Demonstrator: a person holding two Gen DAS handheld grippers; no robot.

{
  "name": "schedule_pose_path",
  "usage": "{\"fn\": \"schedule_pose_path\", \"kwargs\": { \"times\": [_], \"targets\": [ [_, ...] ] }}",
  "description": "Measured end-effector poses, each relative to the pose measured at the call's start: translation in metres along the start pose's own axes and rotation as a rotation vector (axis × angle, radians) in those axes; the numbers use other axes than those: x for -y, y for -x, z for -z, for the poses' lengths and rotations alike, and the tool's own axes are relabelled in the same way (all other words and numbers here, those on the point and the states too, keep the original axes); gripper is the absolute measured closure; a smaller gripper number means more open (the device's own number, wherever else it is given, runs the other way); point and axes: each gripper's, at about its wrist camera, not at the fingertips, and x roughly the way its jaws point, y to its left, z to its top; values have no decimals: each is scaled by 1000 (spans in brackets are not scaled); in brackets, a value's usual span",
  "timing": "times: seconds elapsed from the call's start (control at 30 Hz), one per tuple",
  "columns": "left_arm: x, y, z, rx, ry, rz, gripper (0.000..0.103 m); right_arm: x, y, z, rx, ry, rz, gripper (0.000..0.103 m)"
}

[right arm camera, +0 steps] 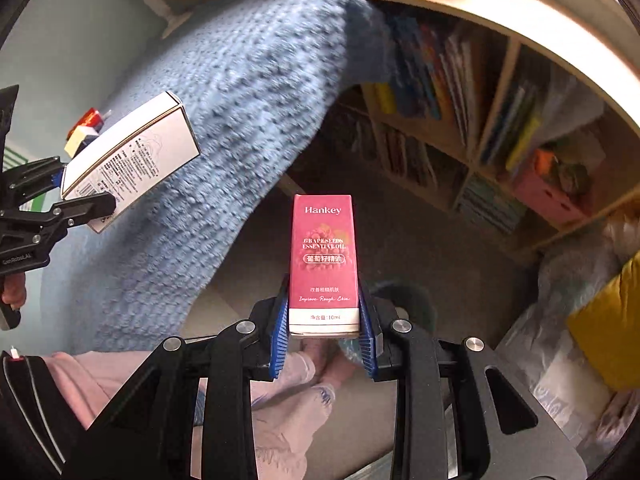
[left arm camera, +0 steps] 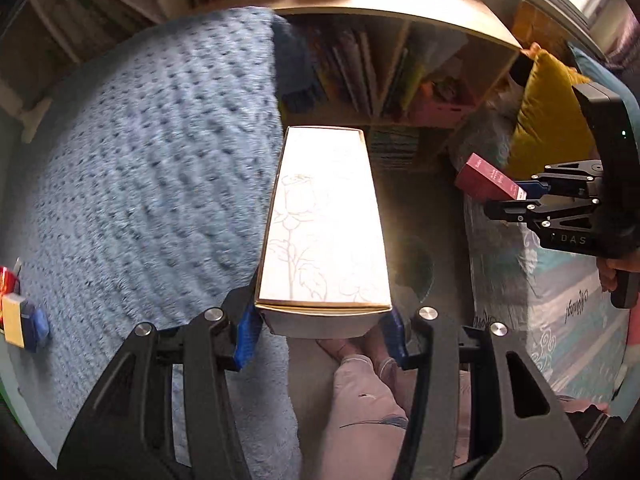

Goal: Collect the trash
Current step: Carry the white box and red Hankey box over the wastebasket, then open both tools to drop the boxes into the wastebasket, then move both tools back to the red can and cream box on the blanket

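Observation:
My left gripper is shut on a long white box with a rose line drawing, held in the air; it also shows in the right wrist view, at the left. My right gripper is shut on a small pink Hankey essential-oil box, held upright above the floor; that box shows at the right of the left wrist view. Small red, yellow and blue items lie on a blue knitted blanket; they also show in the right wrist view.
A wooden bookshelf full of books stands ahead. A yellow pillow and patterned bedding lie to the right. A dark round bin sits on the floor below. The person's pink-trousered legs are underneath.

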Motion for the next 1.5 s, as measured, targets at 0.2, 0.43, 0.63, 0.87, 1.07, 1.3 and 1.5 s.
{"fn": "schedule_pose_path", "kwargs": {
  "times": [0.2,0.43,0.63,0.87,1.07,1.3,1.5],
  "targets": [
    [55,-45,-8,-122,-165,142,56,37,-17,45,-32,-160,8,73],
    [110,-100,2,-251,-334,145,56,64,-35,76,-56,-282,-9,73],
    [146,-129,7,-304,-431,135,54,73,-39,82,-56,-310,-15,69],
    [153,-139,3,-306,-452,71,26,89,-31,86,-34,-353,6,47],
    [142,-129,7,-291,-424,67,26,93,-24,86,-20,-359,2,47],
    [136,-120,12,-275,-395,59,26,88,-22,80,-17,-330,0,45],
    [136,-113,13,-249,-383,48,26,83,-20,75,-7,-306,0,44]
  ]
}}
